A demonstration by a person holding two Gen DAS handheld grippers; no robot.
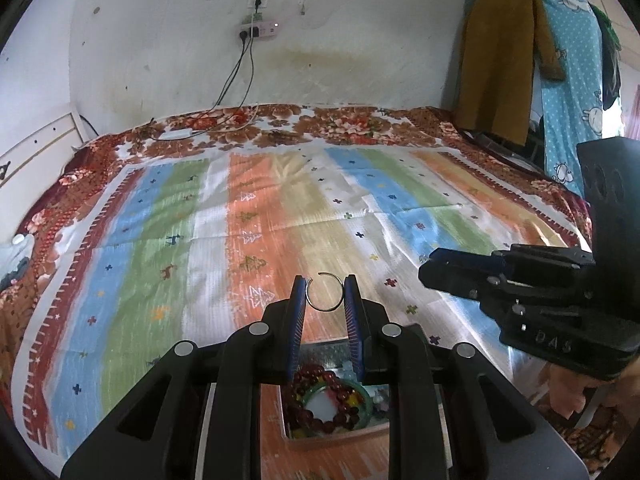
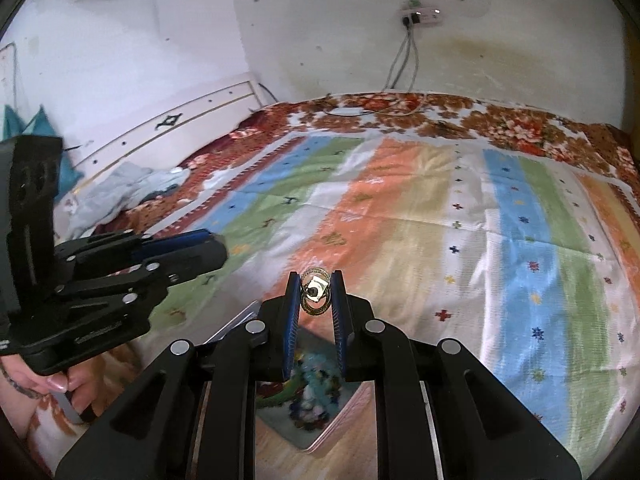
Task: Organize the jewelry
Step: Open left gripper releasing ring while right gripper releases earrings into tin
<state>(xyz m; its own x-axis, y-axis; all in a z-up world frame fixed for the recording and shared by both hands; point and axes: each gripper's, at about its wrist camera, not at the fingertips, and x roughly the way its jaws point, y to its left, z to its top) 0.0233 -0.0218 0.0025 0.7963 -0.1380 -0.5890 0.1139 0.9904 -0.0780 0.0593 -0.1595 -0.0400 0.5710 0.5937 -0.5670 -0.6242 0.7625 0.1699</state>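
My left gripper is shut on a thin silver open bangle, held upright between the blue pads above the bed. Below it a metal tray holds a red bead bracelet, a green bangle and other pieces. My right gripper is shut on a bundle of gold rings with a small tag, held above a blurred tray of jewelry. Each gripper shows in the other's view: the right one to the right, the left one to the left.
A striped cloth covers the floral bedspread. Cables hang from a wall power strip onto the bed's far edge. Clothes hang at the right. A white headboard and crumpled fabric lie left.
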